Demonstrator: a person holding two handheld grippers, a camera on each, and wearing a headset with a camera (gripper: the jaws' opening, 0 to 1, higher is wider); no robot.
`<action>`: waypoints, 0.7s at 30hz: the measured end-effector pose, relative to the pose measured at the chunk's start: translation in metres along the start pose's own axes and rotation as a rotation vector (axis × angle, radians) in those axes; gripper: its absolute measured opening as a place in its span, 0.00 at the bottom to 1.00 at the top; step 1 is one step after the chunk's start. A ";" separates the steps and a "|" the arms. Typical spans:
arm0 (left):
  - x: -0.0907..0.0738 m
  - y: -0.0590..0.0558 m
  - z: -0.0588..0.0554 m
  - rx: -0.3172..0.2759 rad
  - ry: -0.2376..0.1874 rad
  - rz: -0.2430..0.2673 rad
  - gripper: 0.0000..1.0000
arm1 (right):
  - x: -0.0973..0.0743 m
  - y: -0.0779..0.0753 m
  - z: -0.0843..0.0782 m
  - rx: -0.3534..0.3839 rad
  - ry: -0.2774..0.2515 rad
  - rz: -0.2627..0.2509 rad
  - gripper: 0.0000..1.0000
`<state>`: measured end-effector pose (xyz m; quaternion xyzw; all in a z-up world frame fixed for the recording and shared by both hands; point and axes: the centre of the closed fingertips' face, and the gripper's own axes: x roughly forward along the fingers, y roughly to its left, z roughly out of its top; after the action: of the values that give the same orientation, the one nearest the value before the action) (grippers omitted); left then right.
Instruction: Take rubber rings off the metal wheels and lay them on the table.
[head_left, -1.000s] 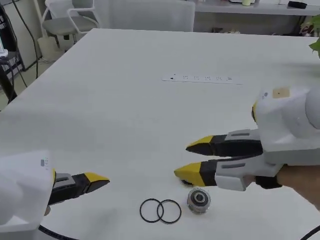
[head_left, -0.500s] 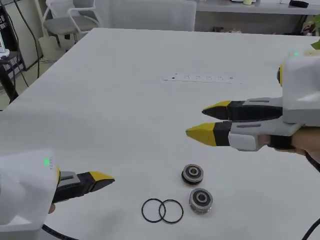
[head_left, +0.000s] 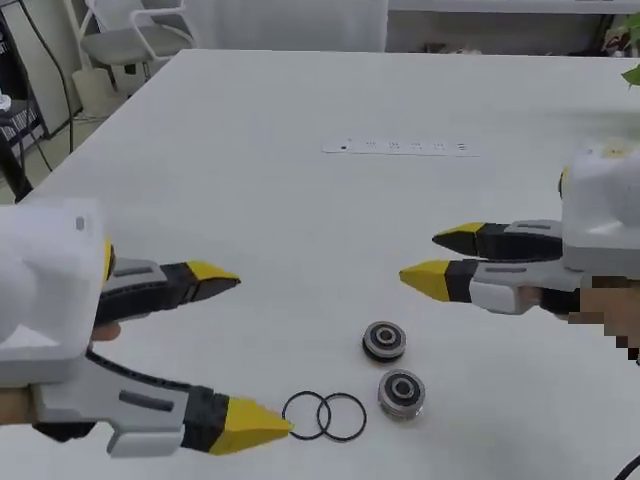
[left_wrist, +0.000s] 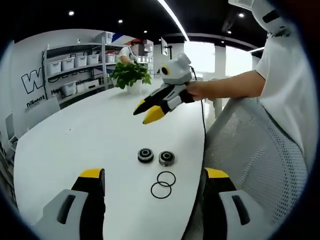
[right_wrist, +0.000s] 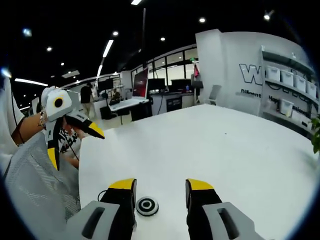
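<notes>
Rings first: two thin black rubber rings (head_left: 322, 418) lay flat on the broad white table (head_left: 300, 200), overlapping like chain links, at six o'clock in the head view. From them, the nearer wheel (head_left: 402, 393), a small round silver metal one with a dark hub, stood at three o'clock, just beside. The farther wheel (head_left: 384, 341), its twin, sat at one o'clock, near the first but apart from it. Both rested on their flat faces. Their rims looked bare and bright, though at that size a thin ring left in a groove might not have shown.

The yellow-tipped left gripper (head_left: 235, 350) sat at eight o'clock, jaws spread very wide with nothing between them, the lower tip just beside the rings at their nine o'clock. The yellow-tipped right gripper (head_left: 441, 258) hung at three o'clock, jaws parted a moderate way, carrying nothing. In the right gripper view one wheel (right_wrist: 147, 206) showed low between its jaws.

By my reading the stripping step was done or nearly so: rings off and laid down, both tools free. The next move called for a check of each rim. Were a ring left, one gripper would have to pin the wheel while the other's tip hooked the rubber and rolled it off.
</notes>
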<state>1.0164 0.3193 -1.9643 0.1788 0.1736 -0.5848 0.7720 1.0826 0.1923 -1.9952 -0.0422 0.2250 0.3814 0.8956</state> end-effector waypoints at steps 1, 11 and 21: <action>0.001 0.003 0.003 0.013 0.001 0.003 0.77 | 0.001 -0.002 -0.005 0.002 0.016 -0.004 0.37; 0.025 0.026 0.040 0.101 -0.050 0.027 0.69 | 0.012 0.000 -0.039 -0.028 0.134 0.003 0.38; 0.058 0.032 0.051 0.129 -0.061 0.021 0.57 | 0.017 0.002 -0.070 -0.070 0.253 0.024 0.37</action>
<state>1.0656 0.2540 -1.9446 0.2121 0.1098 -0.5917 0.7699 1.0654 0.1878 -2.0651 -0.1183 0.3233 0.3911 0.8535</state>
